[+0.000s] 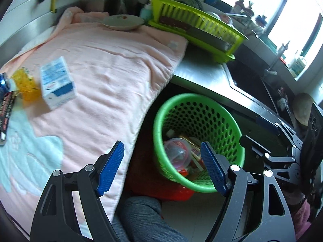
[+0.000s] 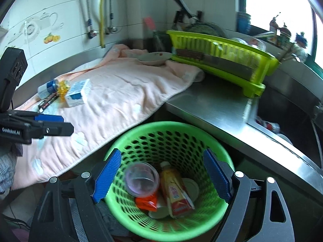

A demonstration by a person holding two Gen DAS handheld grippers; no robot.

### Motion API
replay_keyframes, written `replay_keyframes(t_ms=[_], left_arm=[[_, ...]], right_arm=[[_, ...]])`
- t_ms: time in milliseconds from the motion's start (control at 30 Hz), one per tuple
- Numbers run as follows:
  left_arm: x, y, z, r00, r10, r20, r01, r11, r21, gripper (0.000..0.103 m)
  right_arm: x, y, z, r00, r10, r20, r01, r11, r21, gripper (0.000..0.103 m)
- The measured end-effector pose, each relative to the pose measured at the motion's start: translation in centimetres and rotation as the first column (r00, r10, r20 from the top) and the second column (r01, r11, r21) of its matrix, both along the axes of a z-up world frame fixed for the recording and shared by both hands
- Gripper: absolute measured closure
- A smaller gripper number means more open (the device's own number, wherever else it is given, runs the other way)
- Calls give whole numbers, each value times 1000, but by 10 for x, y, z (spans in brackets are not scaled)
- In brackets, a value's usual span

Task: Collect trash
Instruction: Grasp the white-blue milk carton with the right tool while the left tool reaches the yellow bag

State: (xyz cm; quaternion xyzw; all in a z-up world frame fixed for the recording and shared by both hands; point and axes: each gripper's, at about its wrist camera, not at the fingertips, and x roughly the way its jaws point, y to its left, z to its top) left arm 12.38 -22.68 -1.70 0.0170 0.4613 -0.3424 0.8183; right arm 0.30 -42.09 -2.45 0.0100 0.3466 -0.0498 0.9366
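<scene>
A green perforated bin (image 2: 171, 139) stands below the counter edge and also shows in the left wrist view (image 1: 193, 119). In it lie a clear plastic cup (image 2: 141, 178), a yellow tube (image 2: 175, 189), an orange wrapper (image 2: 146, 201) and a white lid (image 2: 191, 187). My right gripper (image 2: 163, 175) is open and empty right above the bin. My left gripper (image 1: 163, 167) is open and empty over the towel's edge, left of the bin. On the pink towel (image 1: 105, 60) lie a white and blue carton (image 1: 57, 82), yellow crumpled plastic (image 1: 27, 85), a blue can (image 1: 4, 82) and a black wrapper (image 1: 6, 111).
A lime dish rack (image 2: 220, 60) stands at the back of the steel counter (image 2: 214, 109), with a plate (image 2: 155, 58) beside it on the towel. The sink (image 1: 250, 84) lies to the right. The left gripper shows at the left of the right wrist view (image 2: 50, 127).
</scene>
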Motion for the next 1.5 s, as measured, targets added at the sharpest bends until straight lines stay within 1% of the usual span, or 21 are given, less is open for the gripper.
replay_keyframes(t_ms=[167,333,467,567,700,800,967,1100,1233,1367,1500], left_arm=[[21,42,10,995,98,27,-98,995,8,26],[47,87,17,978,204,48,-205,978,19,26],[64,118,21,960,273,58,-275,961,26,26],[77,141,23,943,324,79,-328,944,44,26],[94,170,23,917,387,93,-394,917,63,26],[106,191,21,897,432,97,-439,895,75,26],[123,220,14,865,491,97,-500,861,98,26],[135,235,8,847,523,90,-531,840,109,26],[147,243,2,838,540,74,-545,832,104,26],[159,239,1,840,540,58,-543,835,91,26],[172,230,2,842,538,44,-540,838,76,26]], right_arm=[[37,28,4,995,98,-8,-98,995,22,23],[77,57,10,984,180,-7,-179,982,53,23],[110,83,14,972,236,-10,-235,971,54,23],[138,107,16,959,284,-18,-283,958,53,23],[172,135,13,946,323,-28,-321,945,60,23],[195,151,11,941,338,-36,-335,940,62,23],[232,172,1,934,351,-64,-344,934,96,23],[264,191,-12,929,354,-108,-345,934,90,23],[289,202,-26,928,342,-147,-335,940,71,23],[308,208,-39,925,335,-181,-326,942,75,23],[317,216,-49,922,329,-206,-326,944,49,23]])
